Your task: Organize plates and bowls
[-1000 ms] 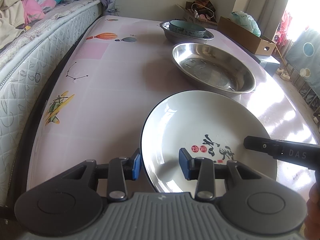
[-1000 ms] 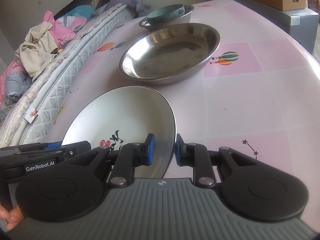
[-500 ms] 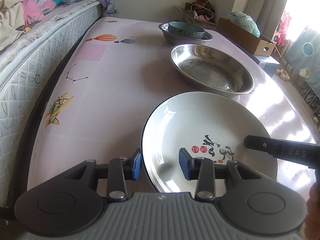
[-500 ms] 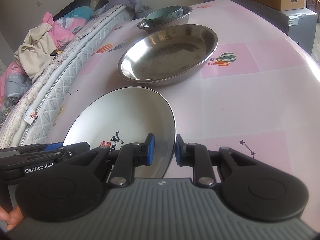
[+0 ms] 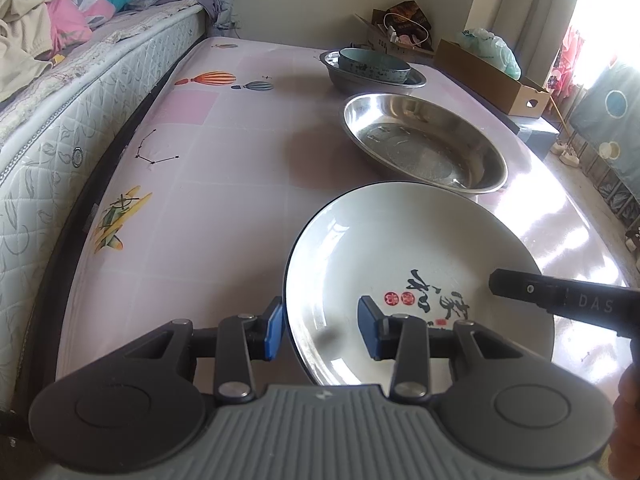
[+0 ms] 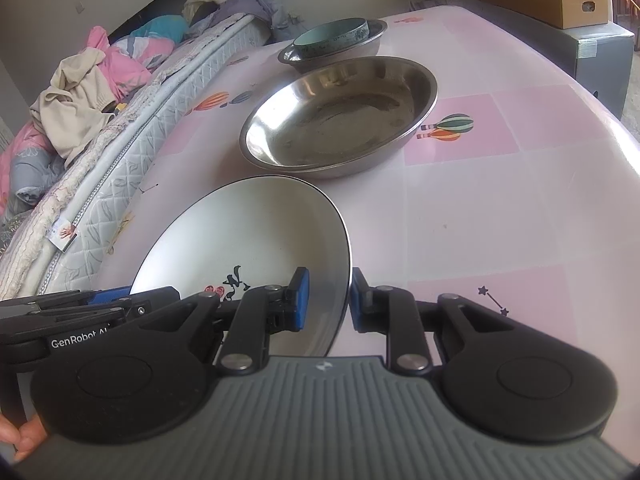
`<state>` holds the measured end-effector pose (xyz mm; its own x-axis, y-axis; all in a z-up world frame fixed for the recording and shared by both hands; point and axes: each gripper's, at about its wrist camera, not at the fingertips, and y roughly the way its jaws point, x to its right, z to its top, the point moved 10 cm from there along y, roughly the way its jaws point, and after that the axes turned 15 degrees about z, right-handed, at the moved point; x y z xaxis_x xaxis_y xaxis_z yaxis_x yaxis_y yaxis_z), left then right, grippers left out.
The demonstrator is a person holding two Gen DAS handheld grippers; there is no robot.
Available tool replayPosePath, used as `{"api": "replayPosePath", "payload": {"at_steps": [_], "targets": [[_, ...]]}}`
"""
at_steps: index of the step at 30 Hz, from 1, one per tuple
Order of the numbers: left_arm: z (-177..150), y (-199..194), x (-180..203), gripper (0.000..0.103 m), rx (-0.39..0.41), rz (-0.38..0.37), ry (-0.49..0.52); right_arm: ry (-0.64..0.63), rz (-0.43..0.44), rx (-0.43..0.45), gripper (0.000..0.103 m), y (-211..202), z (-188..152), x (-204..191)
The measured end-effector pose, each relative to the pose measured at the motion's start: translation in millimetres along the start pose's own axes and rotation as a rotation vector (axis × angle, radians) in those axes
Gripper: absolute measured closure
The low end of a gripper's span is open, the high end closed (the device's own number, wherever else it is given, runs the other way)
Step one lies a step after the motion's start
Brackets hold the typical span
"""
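Both tools angle downward — left tool and right tool each clenched on the white plate rim.

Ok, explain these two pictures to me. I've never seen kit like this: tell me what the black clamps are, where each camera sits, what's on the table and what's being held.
There is no robot here. A person holds a hand-operated clamp in each hand, and each clamp has a wide-angle camera looking forward along its two blue-padded jaws. One picture comes from the left gripper, the other from the right gripper, so each clamp shows at the bottom of its own view.

Both have their jaws closed over the rim of the same white plate, the one with black brush writing, gripping it from opposite sides.

On the pink patterned table beyond it sits a wide steel basin. Further back is a smaller steel bowl with a teal bowl nested inside it. A mattress runs along one side.
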<state>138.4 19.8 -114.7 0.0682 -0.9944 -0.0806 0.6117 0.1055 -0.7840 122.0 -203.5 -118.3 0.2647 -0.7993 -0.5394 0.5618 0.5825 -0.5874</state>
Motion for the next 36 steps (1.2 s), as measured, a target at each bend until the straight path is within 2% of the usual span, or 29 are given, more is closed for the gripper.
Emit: {"api": "replayPosePath", "payload": {"at_steps": [36], "targets": [[11, -14, -2, 0.064, 0.045, 0.0, -0.022, -0.004, -0.008, 0.024, 0.082, -9, 8, -6]]}}
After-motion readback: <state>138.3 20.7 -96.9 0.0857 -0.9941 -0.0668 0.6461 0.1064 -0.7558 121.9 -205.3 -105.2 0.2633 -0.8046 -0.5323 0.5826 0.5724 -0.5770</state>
